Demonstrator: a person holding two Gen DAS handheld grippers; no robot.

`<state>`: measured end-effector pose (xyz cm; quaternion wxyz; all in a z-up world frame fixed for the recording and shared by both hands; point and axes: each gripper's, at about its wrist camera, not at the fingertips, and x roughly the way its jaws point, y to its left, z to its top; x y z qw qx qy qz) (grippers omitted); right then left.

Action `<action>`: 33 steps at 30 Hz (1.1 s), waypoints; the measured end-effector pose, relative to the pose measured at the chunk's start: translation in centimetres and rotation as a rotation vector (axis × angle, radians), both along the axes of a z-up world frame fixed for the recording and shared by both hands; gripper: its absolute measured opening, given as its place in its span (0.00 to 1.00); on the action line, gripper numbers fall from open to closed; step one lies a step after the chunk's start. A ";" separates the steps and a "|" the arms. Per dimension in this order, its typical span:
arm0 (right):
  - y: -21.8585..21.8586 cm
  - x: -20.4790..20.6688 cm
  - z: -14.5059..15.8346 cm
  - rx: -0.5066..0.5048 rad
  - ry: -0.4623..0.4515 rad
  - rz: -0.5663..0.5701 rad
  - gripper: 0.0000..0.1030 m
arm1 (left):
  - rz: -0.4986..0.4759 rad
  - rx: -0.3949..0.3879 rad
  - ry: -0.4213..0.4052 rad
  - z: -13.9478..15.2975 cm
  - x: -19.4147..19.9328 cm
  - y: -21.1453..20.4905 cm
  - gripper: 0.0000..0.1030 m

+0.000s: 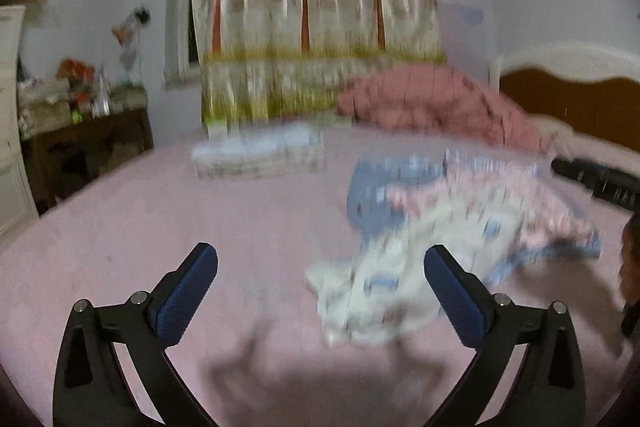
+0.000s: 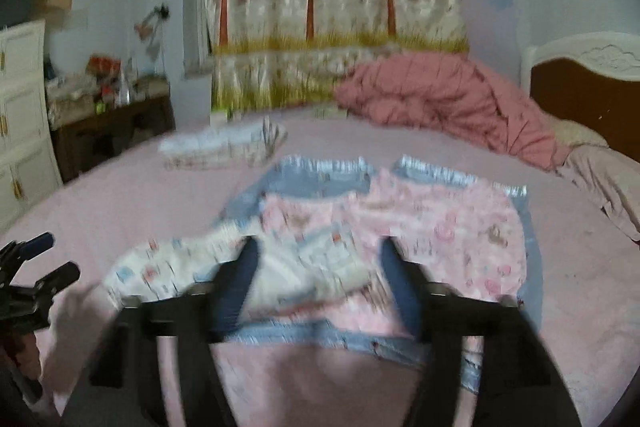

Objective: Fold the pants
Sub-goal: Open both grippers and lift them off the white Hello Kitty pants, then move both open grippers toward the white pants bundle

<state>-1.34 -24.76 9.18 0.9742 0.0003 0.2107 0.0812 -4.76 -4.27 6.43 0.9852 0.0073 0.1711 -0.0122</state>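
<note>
The left gripper (image 1: pixel 320 291) has its jaws spread wide and empty above the bed (image 1: pixel 120 247), the white pants (image 1: pixel 376 287) lying crumpled just ahead and right of them. The right gripper's (image 2: pixel 316 283) jaws also gape, the pants (image 2: pixel 280 267) between and beneath, atop a pile of pink and blue clothes (image 2: pixel 440 227). Soft, light, floppy cloth likely; pinch the waistband or a hem edge.

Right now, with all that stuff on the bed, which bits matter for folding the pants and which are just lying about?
For the job:
- white patterned pants
- pink garment and blue garment in the same heap
- left gripper, fingers apart
- right gripper, fingers apart

Just lying about:
- folded pile
- pink quilt
- curtain
- cluttered side table
</note>
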 end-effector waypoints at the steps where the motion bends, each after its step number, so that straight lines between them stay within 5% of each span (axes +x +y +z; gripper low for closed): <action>1: 0.2 -0.3 0.3 0.008 -0.037 -0.006 0.72 | 0.003 -0.002 -0.037 0.3 -0.1 0.0 1.00; 4: 1.1 -1.4 0.1 0.004 -0.158 -0.026 1.00 | 0.030 -0.002 -0.108 0.0 0.2 -0.1 1.00; 11: 3.9 -2.9 -2.3 -0.113 -0.251 -0.046 1.00 | 0.075 -0.017 -0.112 -3.1 1.2 0.1 1.00; 17: 5.2 -2.3 -3.2 -0.184 -0.216 -0.061 1.00 | 0.094 0.038 -0.130 -3.4 0.7 -1.4 1.00; 33: 3.6 -1.8 -3.5 -0.118 -0.171 -0.072 1.00 | 0.105 0.057 -0.125 -3.4 0.7 -1.9 1.00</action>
